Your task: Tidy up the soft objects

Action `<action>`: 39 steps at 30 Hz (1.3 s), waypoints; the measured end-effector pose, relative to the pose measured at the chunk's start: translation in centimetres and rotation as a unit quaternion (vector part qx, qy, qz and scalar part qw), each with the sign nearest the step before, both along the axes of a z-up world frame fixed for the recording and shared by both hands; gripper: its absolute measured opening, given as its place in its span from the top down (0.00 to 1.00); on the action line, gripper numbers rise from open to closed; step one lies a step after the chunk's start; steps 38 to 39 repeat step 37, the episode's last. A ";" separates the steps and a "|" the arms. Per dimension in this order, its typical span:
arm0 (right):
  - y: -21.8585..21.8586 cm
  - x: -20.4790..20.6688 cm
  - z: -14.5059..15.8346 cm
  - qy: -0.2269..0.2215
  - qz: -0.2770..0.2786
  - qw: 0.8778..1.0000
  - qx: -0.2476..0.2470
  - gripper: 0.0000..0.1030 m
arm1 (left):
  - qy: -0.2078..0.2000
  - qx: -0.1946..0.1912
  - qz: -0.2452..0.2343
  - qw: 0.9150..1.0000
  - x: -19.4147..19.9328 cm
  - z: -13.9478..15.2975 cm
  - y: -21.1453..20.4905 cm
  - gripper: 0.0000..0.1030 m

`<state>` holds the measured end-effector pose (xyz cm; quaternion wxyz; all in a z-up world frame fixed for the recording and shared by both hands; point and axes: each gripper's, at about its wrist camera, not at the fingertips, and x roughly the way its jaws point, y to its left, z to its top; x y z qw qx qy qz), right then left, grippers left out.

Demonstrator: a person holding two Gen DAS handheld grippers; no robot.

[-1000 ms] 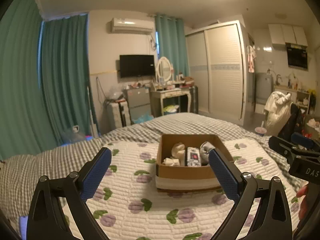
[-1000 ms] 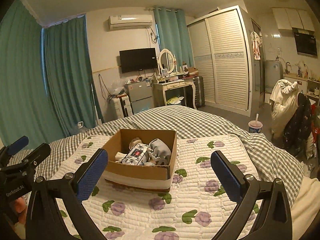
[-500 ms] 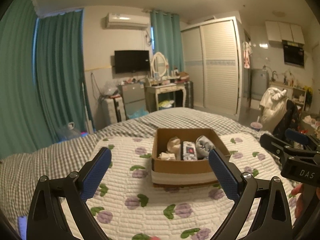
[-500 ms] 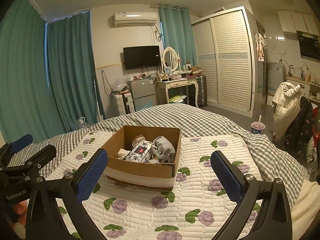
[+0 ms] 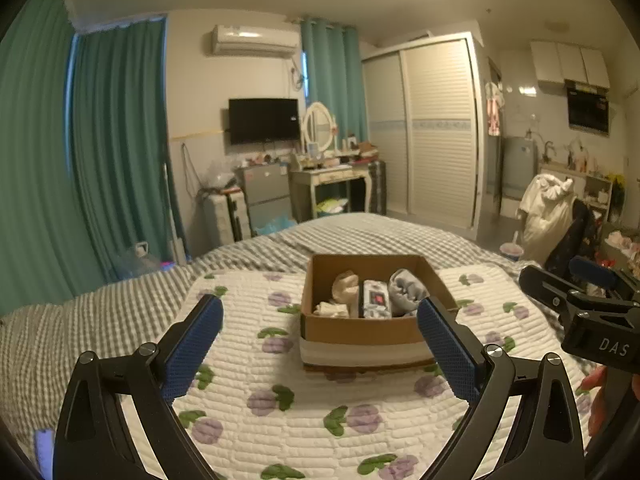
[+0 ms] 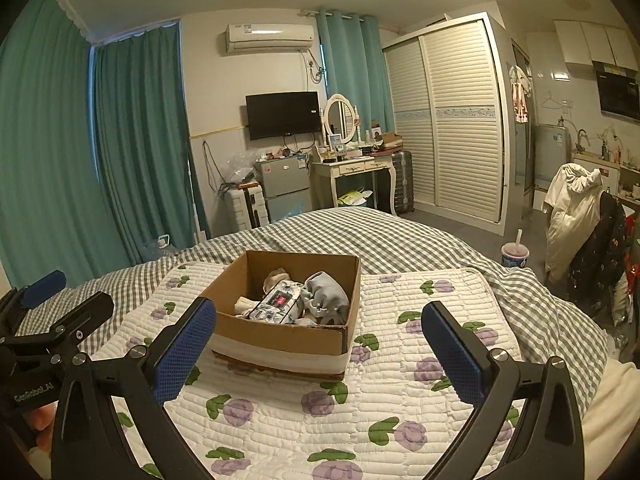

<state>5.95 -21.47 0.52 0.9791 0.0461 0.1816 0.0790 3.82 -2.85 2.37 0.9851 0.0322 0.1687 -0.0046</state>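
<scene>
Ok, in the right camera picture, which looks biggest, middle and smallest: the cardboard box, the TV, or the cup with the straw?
As they look in the right wrist view:
1. cardboard box, biggest
2. TV
3. cup with the straw, smallest

The box is nearest the camera, so real sizes may differ.

A brown box (image 6: 280, 336) sits on a white quilt (image 6: 384, 400) patterned with purple flowers. Under the quilt lies a grey checked blanket (image 6: 400, 240); behind it hang teal curtains (image 6: 136, 140).
</scene>
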 end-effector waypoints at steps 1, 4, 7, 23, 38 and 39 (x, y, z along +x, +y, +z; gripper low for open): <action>-0.1 0.0 0.0 0.000 0.000 1.000 0.000 0.00 | 0.001 0.000 0.000 1.000 0.0 -0.1 0.0 0.03; -0.2 0.0 -0.1 0.000 0.000 1.000 0.001 0.00 | 0.001 0.001 0.001 1.000 0.0 -0.2 0.0 0.03; -0.2 0.0 0.0 0.000 0.000 1.000 0.000 0.00 | 0.000 0.003 0.001 1.000 0.0 -0.2 0.0 0.03; -0.2 0.1 -0.2 0.002 0.003 1.000 -0.001 0.00 | 0.005 0.001 0.005 1.000 -0.2 -0.4 0.3 0.03; 0.0 0.1 -0.5 0.003 0.004 1.000 -0.001 0.00 | 0.009 0.000 0.005 1.000 -0.1 -0.5 0.4 0.03; 0.0 0.1 -0.5 0.003 0.004 1.000 -0.001 0.00 | 0.009 0.000 0.005 1.000 -0.1 -0.5 0.4 0.03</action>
